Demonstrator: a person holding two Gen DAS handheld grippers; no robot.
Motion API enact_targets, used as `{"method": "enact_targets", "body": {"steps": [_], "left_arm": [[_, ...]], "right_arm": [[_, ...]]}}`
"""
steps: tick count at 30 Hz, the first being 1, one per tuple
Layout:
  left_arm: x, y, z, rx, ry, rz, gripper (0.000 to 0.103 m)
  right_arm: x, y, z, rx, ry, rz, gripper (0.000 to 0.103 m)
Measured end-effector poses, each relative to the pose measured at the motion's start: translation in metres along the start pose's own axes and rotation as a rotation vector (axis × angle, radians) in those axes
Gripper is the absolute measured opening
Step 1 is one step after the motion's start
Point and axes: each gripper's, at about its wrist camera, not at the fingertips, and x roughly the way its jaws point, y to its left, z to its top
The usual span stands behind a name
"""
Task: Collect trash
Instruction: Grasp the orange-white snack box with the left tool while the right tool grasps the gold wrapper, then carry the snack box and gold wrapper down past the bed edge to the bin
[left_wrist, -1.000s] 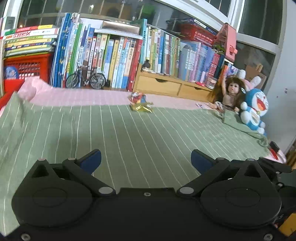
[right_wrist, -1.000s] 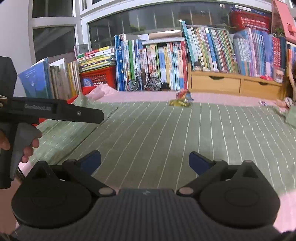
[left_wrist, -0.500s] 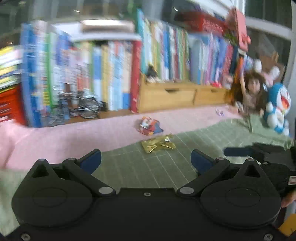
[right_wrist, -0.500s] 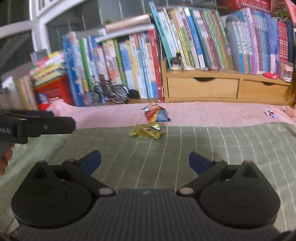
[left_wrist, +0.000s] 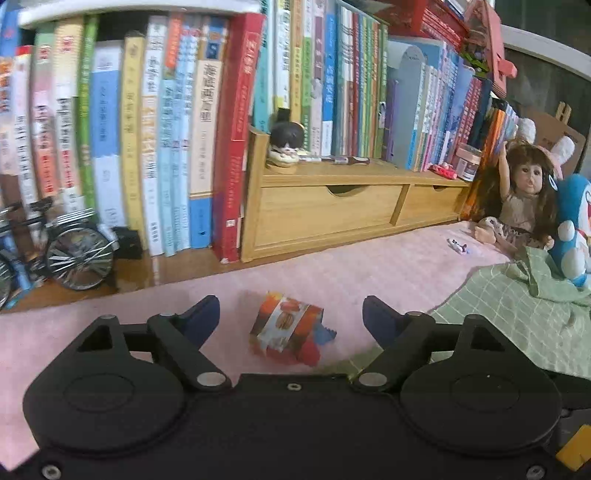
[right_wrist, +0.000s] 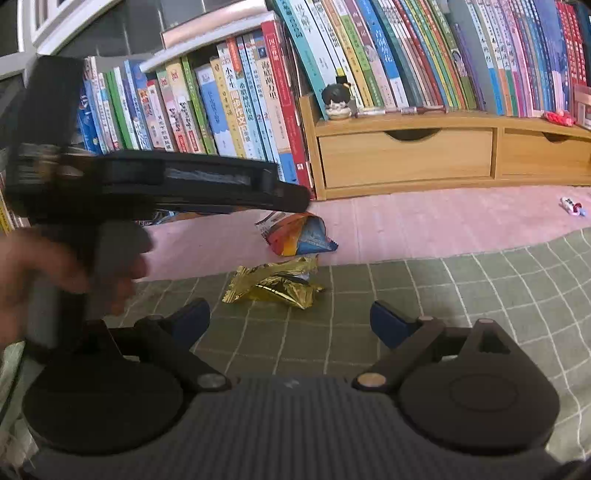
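Observation:
A crumpled red and orange snack wrapper (left_wrist: 286, 328) lies on the pink sheet, straight between the tips of my open left gripper (left_wrist: 290, 314). The right wrist view shows the same wrapper (right_wrist: 297, 234) just beyond a gold foil wrapper (right_wrist: 275, 282) on the green checked blanket. My right gripper (right_wrist: 290, 319) stands open a short way in front of the gold wrapper, with nothing between its fingers. The left gripper's black body (right_wrist: 147, 184), held by a hand (right_wrist: 44, 269), reaches in from the left over the red wrapper.
A row of books (left_wrist: 147, 129) and a wooden drawer unit (left_wrist: 332, 210) stand close behind the wrappers. A model bicycle (left_wrist: 55, 251) is at the left. A doll (left_wrist: 524, 199) and blue plush toy (left_wrist: 572, 229) sit at the right. A small candy wrapper (left_wrist: 457, 245) lies on the pink sheet.
Both grippers have moved forward across the bed towards the wrappers. The left one now has the red wrapper between its open fingers; the right one is near the gold wrapper.

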Motion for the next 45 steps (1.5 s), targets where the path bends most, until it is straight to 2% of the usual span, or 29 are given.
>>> {"method": "enact_targets", "body": {"steps": [4, 6, 8, 10, 13, 17, 19, 22, 25, 29, 32, 33, 34, 35, 36, 37, 43, 45], "left_arm": [[0.018, 0.001, -0.004, 0.002, 0.017, -0.006, 0.077], [0.026, 0.003, -0.006, -0.010, 0.037, -0.005, 0.069], [0.030, 0.005, -0.008, -0.034, 0.052, -0.027, 0.050], [0.034, 0.004, -0.012, -0.034, 0.078, -0.046, 0.044], [0.033, -0.004, -0.015, 0.008, 0.065, -0.024, 0.042], [0.014, 0.005, -0.012, -0.088, -0.061, 0.009, 0.041], [0.000, 0.004, -0.011, -0.053, -0.135, 0.055, 0.041], [-0.018, 0.006, -0.013, -0.019, -0.209, 0.073, 0.041], [-0.028, 0.017, -0.014, -0.069, -0.226, 0.070, 0.041], [-0.029, 0.027, -0.019, -0.080, -0.206, 0.096, 0.041], [-0.027, 0.035, -0.022, -0.143, -0.196, 0.086, 0.041], [-0.026, 0.037, -0.022, -0.153, -0.196, 0.083, 0.041], [-0.026, 0.038, -0.022, -0.159, -0.197, 0.082, 0.041], [-0.025, 0.037, -0.021, -0.158, -0.195, 0.080, 0.041], [-0.025, 0.037, -0.021, -0.152, -0.192, 0.079, 0.041], [-0.025, 0.035, -0.020, -0.145, -0.191, 0.083, 0.041], [-0.033, 0.033, -0.016, -0.157, -0.195, 0.084, 0.041], [-0.039, 0.029, -0.014, -0.138, -0.201, 0.089, 0.041]], "right_arm": [[0.000, -0.003, 0.002, -0.014, -0.005, 0.001, 0.097], [-0.001, -0.004, 0.002, -0.012, -0.008, -0.009, 0.097], [-0.002, -0.004, 0.002, -0.014, -0.006, -0.009, 0.097], [-0.003, -0.005, 0.002, -0.012, -0.009, -0.014, 0.097], [-0.004, -0.005, 0.003, -0.019, -0.015, -0.033, 0.097], [0.002, -0.001, 0.005, -0.025, 0.008, -0.006, 0.097], [0.008, 0.005, 0.010, -0.036, 0.019, 0.015, 0.095], [0.018, 0.019, 0.019, -0.106, 0.041, 0.018, 0.092], [0.035, 0.028, 0.024, -0.151, 0.071, -0.061, 0.090], [0.047, 0.031, 0.022, -0.127, 0.098, -0.089, 0.083], [0.049, 0.035, 0.022, -0.157, 0.093, -0.122, 0.081], [0.051, 0.034, 0.022, -0.155, 0.097, -0.124, 0.075], [0.051, 0.034, 0.022, -0.151, 0.099, -0.120, 0.061], [0.051, 0.033, 0.021, -0.148, 0.096, -0.117, 0.056], [0.049, 0.032, 0.021, -0.147, 0.090, -0.112, 0.043], [0.049, 0.031, 0.021, -0.143, 0.089, -0.105, 0.038], [0.044, 0.018, 0.021, -0.079, 0.079, -0.059, 0.026], [0.039, 0.013, 0.020, -0.055, 0.076, -0.036, 0.025]]}}
